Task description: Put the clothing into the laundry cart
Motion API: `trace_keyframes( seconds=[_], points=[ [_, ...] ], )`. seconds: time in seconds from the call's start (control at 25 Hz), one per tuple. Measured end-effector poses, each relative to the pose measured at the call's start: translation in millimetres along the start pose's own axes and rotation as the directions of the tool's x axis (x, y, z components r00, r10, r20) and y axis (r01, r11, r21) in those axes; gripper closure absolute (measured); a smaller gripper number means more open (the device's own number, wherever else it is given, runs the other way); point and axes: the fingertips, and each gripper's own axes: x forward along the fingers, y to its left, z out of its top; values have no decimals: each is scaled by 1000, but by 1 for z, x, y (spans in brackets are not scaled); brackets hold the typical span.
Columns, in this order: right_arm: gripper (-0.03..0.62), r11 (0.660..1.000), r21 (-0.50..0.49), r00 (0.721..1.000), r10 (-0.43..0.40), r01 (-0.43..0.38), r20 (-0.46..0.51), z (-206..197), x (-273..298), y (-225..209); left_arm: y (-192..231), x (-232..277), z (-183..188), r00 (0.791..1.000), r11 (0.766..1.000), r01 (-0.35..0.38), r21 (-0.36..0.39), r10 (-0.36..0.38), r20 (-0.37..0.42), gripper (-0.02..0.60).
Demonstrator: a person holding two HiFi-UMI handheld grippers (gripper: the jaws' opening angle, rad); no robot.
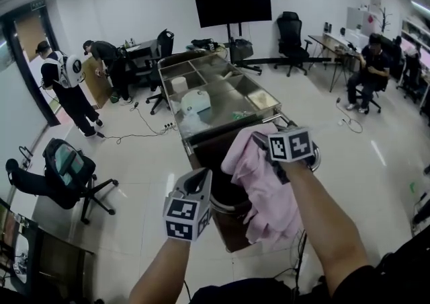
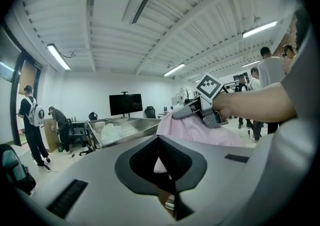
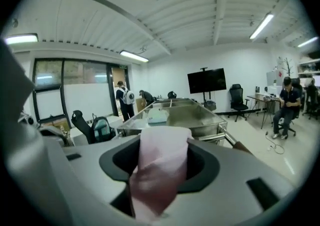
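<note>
A pink garment hangs from my right gripper over the dark, brown-sided laundry cart at the near end of a steel trolley. In the right gripper view the pink garment runs up between the jaws and folds over their tips, so the pads are hidden; the grip looks shut on it. My left gripper hovers at the cart's left rim, jaws together and empty. In the left gripper view the pink garment and the right gripper are just ahead of my left gripper.
The steel trolley carries a white bundle and a white roll. An office chair with a backpack stands at the left. Cables trail on the floor. People stand at the far left and one sits at the right.
</note>
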Motion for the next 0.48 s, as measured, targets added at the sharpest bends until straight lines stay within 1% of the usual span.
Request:
trace_keyframes(
  seconds=[0.08, 0.16, 0.32, 0.48],
  points=[
    [329, 1000, -13, 999, 8, -9, -46, -12, 2, -1, -1, 4, -3, 1000, 1000, 6, -1, -6, -8, 581],
    [329, 1000, -13, 998, 7, -8, -60, -17, 0, -4, -4, 7, -4, 1000, 1000, 17, 3, -17, -12, 581],
    [329, 1000, 0, 1000, 3, -3, -13, -11, -11, -8, -10, 12, -6, 999, 999, 36, 0, -36, -15, 581],
    [329, 1000, -1, 999, 16, -16, 31, -5, -26, -2, -17, 13, -4, 999, 999, 49, -1, -49, -9, 581]
  ],
)
